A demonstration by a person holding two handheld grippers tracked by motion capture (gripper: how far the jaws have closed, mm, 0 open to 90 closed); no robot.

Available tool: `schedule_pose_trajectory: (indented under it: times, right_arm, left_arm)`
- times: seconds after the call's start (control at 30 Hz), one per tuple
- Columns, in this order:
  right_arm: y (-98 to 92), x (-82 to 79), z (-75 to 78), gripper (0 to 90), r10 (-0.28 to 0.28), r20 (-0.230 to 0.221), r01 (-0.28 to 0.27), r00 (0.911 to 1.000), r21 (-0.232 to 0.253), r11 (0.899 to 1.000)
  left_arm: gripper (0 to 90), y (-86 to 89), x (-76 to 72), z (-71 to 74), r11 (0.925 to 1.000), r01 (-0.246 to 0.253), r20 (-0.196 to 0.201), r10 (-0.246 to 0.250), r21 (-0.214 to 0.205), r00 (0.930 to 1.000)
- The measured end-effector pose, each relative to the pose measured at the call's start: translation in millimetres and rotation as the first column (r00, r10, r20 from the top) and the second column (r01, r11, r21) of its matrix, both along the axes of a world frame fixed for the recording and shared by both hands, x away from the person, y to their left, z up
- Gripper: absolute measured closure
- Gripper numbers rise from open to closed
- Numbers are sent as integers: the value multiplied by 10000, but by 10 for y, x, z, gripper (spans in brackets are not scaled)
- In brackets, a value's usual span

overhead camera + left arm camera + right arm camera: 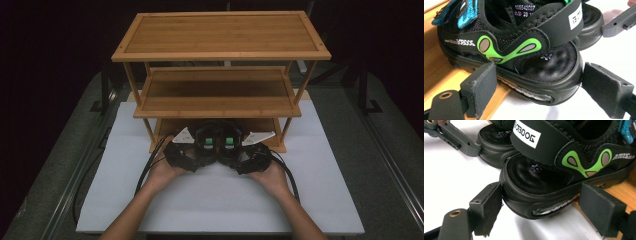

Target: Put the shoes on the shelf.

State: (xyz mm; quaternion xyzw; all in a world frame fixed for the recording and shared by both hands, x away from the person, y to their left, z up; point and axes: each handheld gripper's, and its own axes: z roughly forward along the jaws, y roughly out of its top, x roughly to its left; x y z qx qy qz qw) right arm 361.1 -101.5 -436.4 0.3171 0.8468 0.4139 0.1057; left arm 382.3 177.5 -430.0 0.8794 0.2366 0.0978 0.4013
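White mat, two black-green sandals, left tongs pinching left sandal, right tongs pinching right sandal

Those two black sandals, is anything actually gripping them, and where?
Each hand-held gripper has its jaws around one sandal's heel: the left on the left sandal, the right on the right sandal.

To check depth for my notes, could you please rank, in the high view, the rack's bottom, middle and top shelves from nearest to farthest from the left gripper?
From the left gripper:
1. Bottom shelf, right behind it.
2. Middle shelf, above and beyond.
3. Top shelf, highest, farthest.
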Motion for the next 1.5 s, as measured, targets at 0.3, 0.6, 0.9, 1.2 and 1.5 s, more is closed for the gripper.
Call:
schedule_pose_trajectory:
  times: [0.3,0.6,0.9,1.2,1.5]
  right_arm:
    - [32,96,-2,239,-266,351,271,9990,-131,9995]
    - [66,263,-33,241,-544,518,556,9972,-217,9982]
    - [74,357,-47,279,-776,717,803,9944,-363,9961]
    - [46,425,-69,337,-1037,1040,1115,9892,-721,9911]
    - [62,453,-82,341,-1418,828,1486,9864,-823,9855]
  left_arm:
    - [193,4,111,-17,9996,-285,336,287,-48,9990]
    - [246,20,219,-66,9975,-628,514,643,-312,9966]
    - [262,-13,323,-65,9966,-812,569,818,-122,9950]
    - [297,-33,399,-74,9939,-1091,662,1079,148,9920]
    - [331,-35,461,-76,9921,-1254,588,1249,50,9904]
